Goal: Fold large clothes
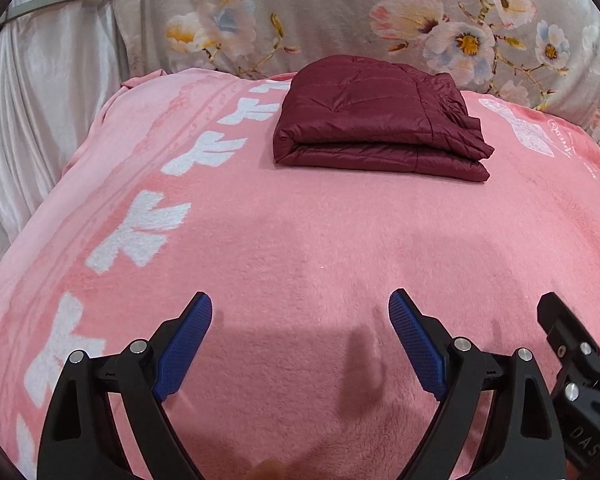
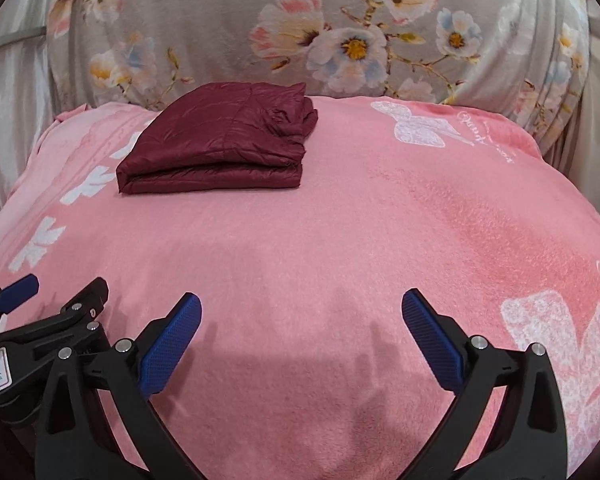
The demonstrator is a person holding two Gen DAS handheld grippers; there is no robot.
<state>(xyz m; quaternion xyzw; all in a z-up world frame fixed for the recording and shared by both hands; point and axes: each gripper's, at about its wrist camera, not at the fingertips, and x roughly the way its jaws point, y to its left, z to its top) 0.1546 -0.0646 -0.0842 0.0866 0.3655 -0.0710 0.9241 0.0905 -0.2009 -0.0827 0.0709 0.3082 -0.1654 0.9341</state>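
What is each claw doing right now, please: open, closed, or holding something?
Left claw: open, holding nothing.
Right claw: open, holding nothing.
The folded maroon jacket lies apart from both on the pink blanket.

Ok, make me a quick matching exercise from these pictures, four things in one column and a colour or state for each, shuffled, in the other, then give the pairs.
Things:
1. jacket
2. blanket
3. floral cover
4. left gripper

Descriptions:
A. grey with flowers, at the back
B. open, holding nothing
C. maroon, folded
D. pink with white bows, spread flat

Pairs: 1-C, 2-D, 3-A, 4-B
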